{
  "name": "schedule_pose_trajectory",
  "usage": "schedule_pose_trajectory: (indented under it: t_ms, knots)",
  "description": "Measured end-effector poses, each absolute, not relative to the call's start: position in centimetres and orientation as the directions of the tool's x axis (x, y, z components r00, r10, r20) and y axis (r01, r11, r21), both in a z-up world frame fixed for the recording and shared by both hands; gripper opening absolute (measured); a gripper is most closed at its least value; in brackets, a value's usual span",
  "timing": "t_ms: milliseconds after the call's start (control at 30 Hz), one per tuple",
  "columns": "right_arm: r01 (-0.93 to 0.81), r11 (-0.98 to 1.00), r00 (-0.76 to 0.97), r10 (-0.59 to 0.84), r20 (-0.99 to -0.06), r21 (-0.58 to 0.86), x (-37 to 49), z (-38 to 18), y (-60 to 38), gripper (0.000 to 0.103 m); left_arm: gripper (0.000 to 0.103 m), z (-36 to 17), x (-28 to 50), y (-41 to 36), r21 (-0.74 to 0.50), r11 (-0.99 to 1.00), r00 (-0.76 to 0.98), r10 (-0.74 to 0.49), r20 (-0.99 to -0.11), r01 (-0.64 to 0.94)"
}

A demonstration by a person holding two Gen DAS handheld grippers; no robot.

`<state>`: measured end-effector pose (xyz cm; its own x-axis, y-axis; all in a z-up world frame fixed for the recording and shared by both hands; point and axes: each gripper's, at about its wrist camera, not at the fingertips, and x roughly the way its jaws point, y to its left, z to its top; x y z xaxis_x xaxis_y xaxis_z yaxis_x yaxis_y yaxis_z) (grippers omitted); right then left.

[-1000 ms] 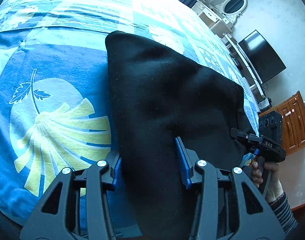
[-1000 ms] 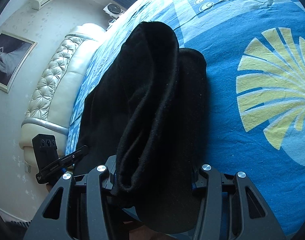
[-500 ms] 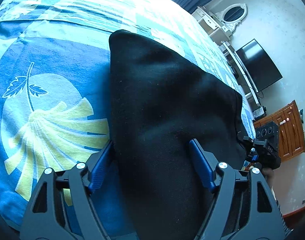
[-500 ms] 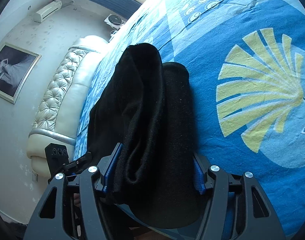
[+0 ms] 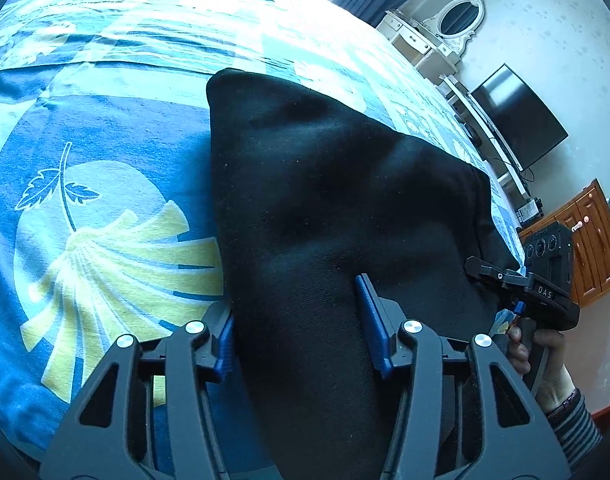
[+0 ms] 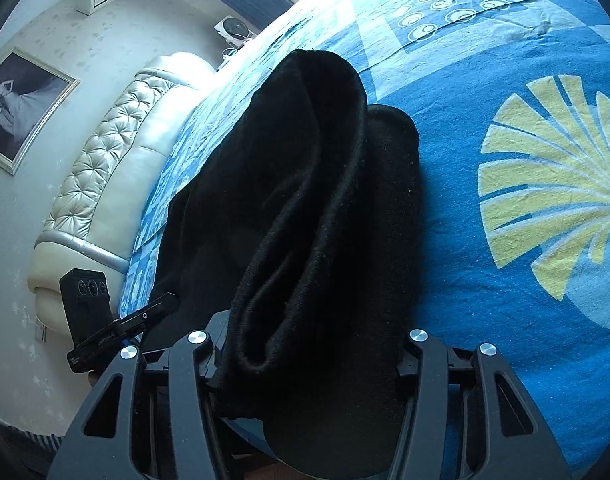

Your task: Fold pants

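Note:
The black pants [image 5: 329,200] lie folded on the blue patterned bedspread [image 5: 97,184], and their near end is lifted between both grippers. My left gripper [image 5: 301,320] has its blue pads on either side of a thick fold of the cloth. My right gripper [image 6: 309,344] holds the other corner, where the pants [image 6: 305,184] hang in doubled layers between the fingers. The right gripper also shows in the left wrist view [image 5: 541,288], held in a hand. The left gripper also shows in the right wrist view [image 6: 117,328].
The bedspread [image 6: 505,208] stretches far beyond the pants. A padded white headboard [image 6: 105,172] is on the right wrist view's left. A dresser with mirror [image 5: 437,36], a TV [image 5: 517,116] and a wooden cabinet [image 5: 589,240] stand beyond the bed's far side.
Both grippers have shifted along the pants: they pushed forward, then drew back to about where they were a second ago. The pants stay held throughout.

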<state>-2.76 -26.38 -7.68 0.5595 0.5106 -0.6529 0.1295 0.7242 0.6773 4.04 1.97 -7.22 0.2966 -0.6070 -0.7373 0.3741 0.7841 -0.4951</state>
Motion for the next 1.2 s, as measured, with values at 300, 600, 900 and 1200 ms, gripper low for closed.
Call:
schedule_pose_trajectory:
  t_ms: [300,600,900,1200]
  knots:
    - [0.097,0.728,0.526,0.541,-0.656,0.678,-1.2,-8.1,-23.6,0.053,0.049,-6.8,4.0,5.1,-0.487,0.802,0.323,-0.589,-0.741,0.346]
    - [0.077,0.728,0.504,0.561,-0.657,0.681,-0.7,-8.5,-21.8,0.053,0.049,-6.9,3.6,7.7,-0.513,0.795,0.334,-0.603,-0.724,0.324]
    - [0.084,0.715,0.509,0.568,-0.647,0.694,-0.8,-8.7,-22.4,0.053,0.050,-6.6,3.4,7.3,-0.500,0.799,0.347,-0.598,-0.723,0.334]
    - [0.086,0.690,0.519,0.584,-0.624,0.718,-0.9,-8.8,-23.1,0.057,0.053,-6.8,3.4,7.6,-0.526,0.784,0.345,-0.618,-0.706,0.329]
